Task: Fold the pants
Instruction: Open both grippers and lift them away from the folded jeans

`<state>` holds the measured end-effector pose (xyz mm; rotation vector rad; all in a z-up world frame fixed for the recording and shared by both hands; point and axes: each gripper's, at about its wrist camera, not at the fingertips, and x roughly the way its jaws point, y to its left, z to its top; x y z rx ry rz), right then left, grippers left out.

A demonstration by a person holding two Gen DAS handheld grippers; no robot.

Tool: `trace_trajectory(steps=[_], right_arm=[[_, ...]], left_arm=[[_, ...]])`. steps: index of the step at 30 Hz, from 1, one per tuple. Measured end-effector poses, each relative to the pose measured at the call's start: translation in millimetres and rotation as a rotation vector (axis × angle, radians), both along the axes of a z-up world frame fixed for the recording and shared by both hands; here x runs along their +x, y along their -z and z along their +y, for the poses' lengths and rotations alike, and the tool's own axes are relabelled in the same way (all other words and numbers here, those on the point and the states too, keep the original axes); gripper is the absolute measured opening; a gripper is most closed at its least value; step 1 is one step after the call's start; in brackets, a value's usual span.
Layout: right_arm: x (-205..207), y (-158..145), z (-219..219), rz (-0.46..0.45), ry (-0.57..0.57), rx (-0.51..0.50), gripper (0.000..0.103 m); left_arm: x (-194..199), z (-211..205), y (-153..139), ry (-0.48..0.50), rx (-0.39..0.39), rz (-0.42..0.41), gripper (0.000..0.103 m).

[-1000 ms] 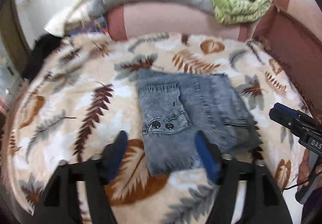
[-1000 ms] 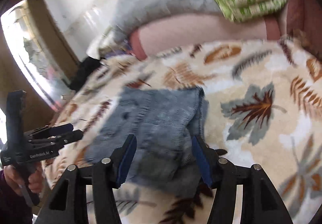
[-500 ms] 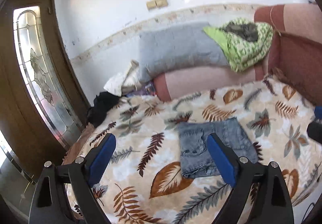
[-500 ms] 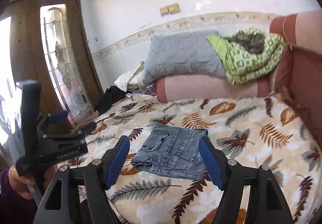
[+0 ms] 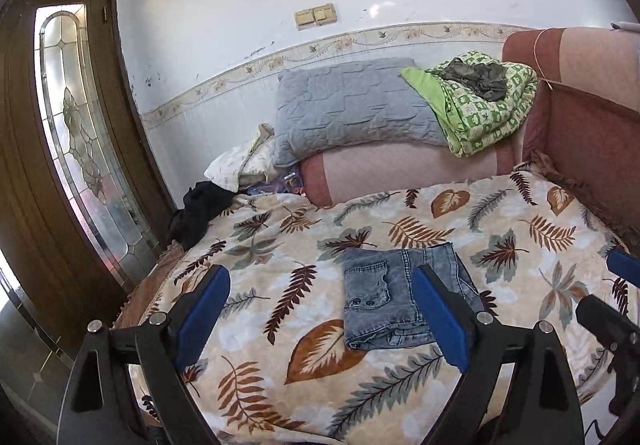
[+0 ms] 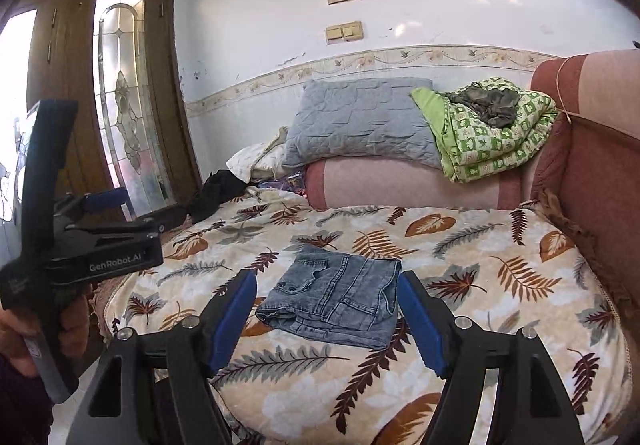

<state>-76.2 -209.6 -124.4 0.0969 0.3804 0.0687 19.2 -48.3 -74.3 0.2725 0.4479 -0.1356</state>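
Observation:
The blue-grey jeans [image 5: 388,297] lie folded into a compact rectangle on the leaf-patterned blanket [image 5: 520,245], back pocket up. My left gripper [image 5: 320,273] hangs above and in front of them, open, with nothing between its blue pads. In the right wrist view the folded jeans [image 6: 332,297] rest on the blanket [image 6: 480,285] beyond my right gripper [image 6: 326,277], which is also open and empty. A hand holds the left gripper [image 6: 140,209] at the left edge of that view. The right gripper [image 5: 612,289] pokes in at the right edge of the left wrist view.
A grey pillow [image 5: 352,109] and a green patterned quilt [image 5: 488,109] lie on the pink sofa back [image 5: 400,173]. The sofa's red arm [image 6: 592,185] bounds the right side. Black cloth [image 5: 196,209] sits at the blanket's far left corner, next to a glass-panelled wooden door [image 5: 72,149].
Both grippers have pulled back and risen from the jeans, tilting up so the wall and door come into view. Their jaws stand wider than a second ago. The jeans stay folded.

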Motion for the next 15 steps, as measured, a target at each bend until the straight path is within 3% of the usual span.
trace_trajectory(steps=[15], right_arm=[[5, 8, 3, 0.024, 0.029, -0.038, 0.076]], left_arm=[[10, 6, 13, -0.017, -0.008, 0.052, 0.092]])
